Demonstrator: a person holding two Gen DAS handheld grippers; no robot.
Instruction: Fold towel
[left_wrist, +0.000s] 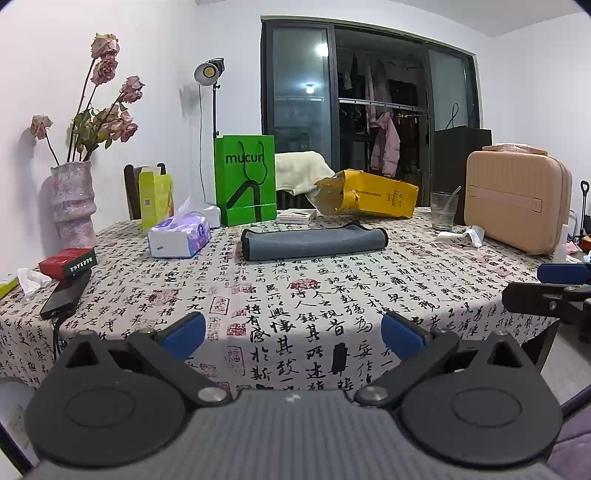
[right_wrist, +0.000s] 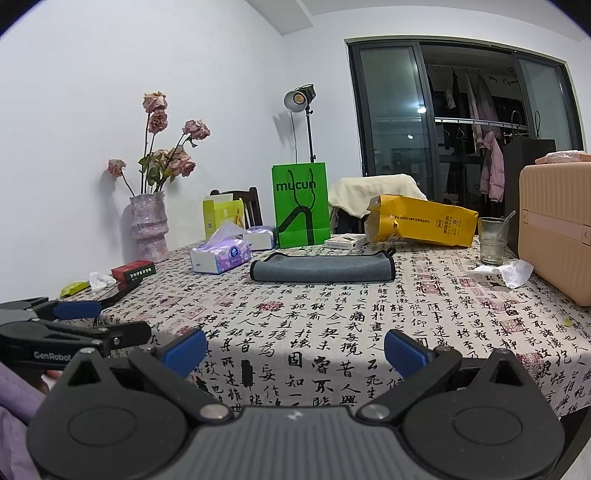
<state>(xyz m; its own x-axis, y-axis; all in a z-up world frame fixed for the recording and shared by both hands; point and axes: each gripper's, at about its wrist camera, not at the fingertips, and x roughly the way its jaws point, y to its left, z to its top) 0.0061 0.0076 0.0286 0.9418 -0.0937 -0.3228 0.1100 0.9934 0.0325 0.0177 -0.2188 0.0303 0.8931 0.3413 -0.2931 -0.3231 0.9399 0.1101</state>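
The grey towel (left_wrist: 313, 243) lies folded mid-frame, seemingly done, while my left gripper (left_wrist: 293, 334) and right gripper (right_wrist: 295, 349) gape empty.

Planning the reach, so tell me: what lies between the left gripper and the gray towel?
Only patterned tablecloth lies between the left gripper and the gray towel; nothing else sits there in the left wrist view.
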